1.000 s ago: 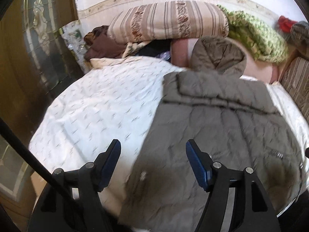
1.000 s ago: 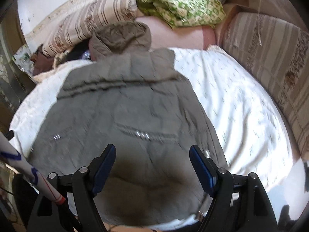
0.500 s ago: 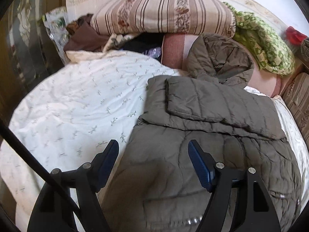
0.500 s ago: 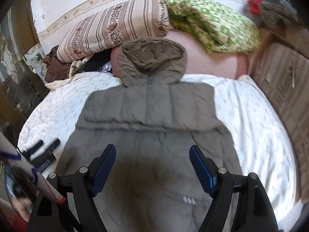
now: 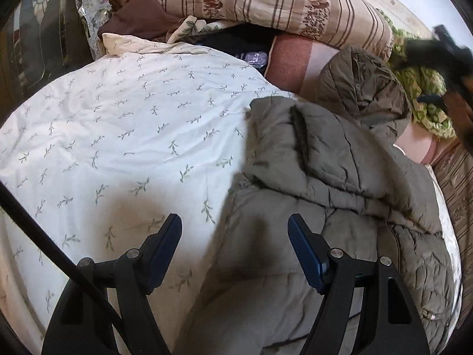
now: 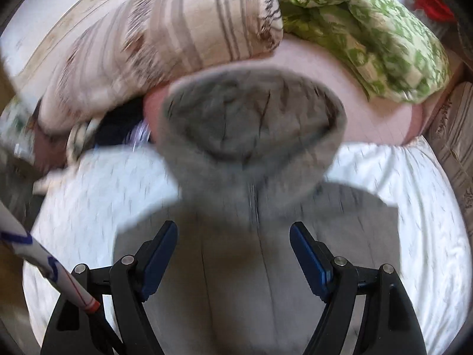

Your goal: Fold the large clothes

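A grey-olive hooded puffer jacket (image 5: 325,183) lies flat on the bed, with its sleeves folded across the chest. The hood (image 5: 363,97) rests against the pillows at the head end. My left gripper (image 5: 235,230) hovers open over the jacket's left edge, where it meets the sheet, with nothing between its fingers. My right gripper (image 6: 233,236) hangs open above the jacket's upper chest (image 6: 236,290), just below the hood (image 6: 251,124). This view is motion-blurred. In the left wrist view a dark blurred gripper shape (image 5: 443,56) shows at the upper right.
A white sheet with a leaf print (image 5: 118,118) covers the bed. At the head end are a striped pillow (image 5: 280,3), a pink pillow (image 5: 292,62), a green patterned blanket (image 6: 369,29) and brown cloth (image 5: 133,17). Striped cushions (image 6: 452,136) line the right side.
My left gripper has moved forward and lower, from the hem up along the jacket's left edge. My right gripper has swept up the jacket from the hem to just below the hood. Both stay open.
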`<state>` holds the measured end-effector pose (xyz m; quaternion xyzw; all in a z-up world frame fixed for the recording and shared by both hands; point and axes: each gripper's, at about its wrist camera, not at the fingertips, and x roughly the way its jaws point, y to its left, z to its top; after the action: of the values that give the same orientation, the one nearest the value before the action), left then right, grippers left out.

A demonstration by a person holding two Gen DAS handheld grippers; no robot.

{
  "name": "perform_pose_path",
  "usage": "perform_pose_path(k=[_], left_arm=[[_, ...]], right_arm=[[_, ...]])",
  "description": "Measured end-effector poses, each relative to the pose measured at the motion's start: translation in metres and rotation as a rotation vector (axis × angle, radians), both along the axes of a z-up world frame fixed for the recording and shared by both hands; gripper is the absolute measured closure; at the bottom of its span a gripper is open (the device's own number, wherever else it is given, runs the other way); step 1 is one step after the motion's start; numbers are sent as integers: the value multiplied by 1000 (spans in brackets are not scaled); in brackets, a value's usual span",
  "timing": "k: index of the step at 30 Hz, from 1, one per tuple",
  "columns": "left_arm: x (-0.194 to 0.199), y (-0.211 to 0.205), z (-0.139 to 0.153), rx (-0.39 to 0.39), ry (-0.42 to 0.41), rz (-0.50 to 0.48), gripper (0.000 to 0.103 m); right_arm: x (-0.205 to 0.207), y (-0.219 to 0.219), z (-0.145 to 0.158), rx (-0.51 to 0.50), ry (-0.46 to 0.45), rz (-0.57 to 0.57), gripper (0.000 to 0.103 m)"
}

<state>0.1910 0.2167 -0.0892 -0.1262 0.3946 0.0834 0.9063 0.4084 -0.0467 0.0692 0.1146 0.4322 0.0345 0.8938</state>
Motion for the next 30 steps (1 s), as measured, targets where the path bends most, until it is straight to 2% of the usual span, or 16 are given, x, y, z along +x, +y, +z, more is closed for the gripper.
perform_pose_path(k=[6,11,15,17,19,20,21,24,30], left_arm=[[9,5,-11,-34,47,-19,30],[16,6,-22,-40,78,-23,30],[19,4,-28,-35,99,-19,30],[21,3,-31,-31,105,-20,30],[22,2,-31,-24,104,-22,30],[22,1,-30,-20,103,-23,30],[22,1,-30,-16,103,-24,30],[21,0,-27,-10,100,-23,30],[16,5,-19,-15,80,-4,30]], right_arm=[[87,7,10,158,-21,-110,16],[128,-5,-3,317,-12,-216,15],[151,-22,-26,461,21,-335,15],[157,-27,-34,489,43,-357,17],[161,-25,-37,488,54,-312,41],[162,-23,-38,482,62,-284,65],[160,-21,-39,466,71,-251,79],[142,-13,-29,374,54,-197,87],[73,2,-3,261,14,-92,90]])
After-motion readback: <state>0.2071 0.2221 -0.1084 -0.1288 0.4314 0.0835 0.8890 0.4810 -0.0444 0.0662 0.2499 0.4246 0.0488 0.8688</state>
